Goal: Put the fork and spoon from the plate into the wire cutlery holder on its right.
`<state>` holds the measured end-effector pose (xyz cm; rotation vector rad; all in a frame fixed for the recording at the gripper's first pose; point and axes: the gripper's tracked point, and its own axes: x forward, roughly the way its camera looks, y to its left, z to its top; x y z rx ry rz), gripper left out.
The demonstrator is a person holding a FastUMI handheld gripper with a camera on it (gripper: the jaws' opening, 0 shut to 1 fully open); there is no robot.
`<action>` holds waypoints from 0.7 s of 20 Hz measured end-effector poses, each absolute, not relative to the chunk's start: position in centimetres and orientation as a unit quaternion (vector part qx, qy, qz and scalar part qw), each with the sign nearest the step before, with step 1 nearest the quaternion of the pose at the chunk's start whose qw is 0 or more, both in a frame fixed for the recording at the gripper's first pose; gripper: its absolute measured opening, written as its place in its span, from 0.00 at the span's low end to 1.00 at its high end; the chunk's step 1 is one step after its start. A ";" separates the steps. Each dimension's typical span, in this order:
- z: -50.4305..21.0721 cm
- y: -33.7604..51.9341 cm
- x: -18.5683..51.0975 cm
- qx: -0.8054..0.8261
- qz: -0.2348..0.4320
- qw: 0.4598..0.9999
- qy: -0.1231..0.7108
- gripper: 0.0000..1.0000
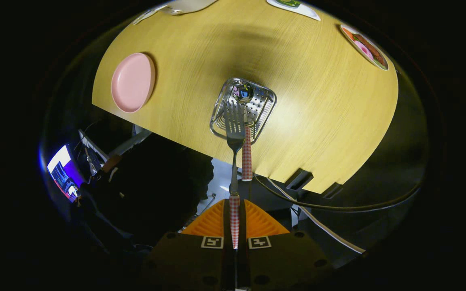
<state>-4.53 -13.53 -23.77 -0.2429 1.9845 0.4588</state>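
Observation:
My gripper [234,224] is shut on the red-checked handle of a metal fork [235,133], whose tines point ahead over the wire cutlery holder [262,108]. The holder stands on the wooden table [318,121], straight beyond the fingers. A spoon [247,151] stands in the holder, bowl down, its red-checked handle sticking out toward me beside the fork. The pink plate [132,82] lies to the holder's left with nothing on it.
Two picture mats [364,46] lie at the table's far side, and a white object [184,6] lies at the far left. A dark cable [318,206] curves past the table's near edge. A lit screen [63,171] glows below the table on the left.

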 end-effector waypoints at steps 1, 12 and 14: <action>-24.3 -13.7 -4.2 -0.106 0.188 0.506 0.835 0.08; -27.6 -13.5 -1.8 -0.152 0.182 0.414 0.879 0.08; -27.4 -13.4 -1.2 -0.144 0.177 0.417 0.880 0.11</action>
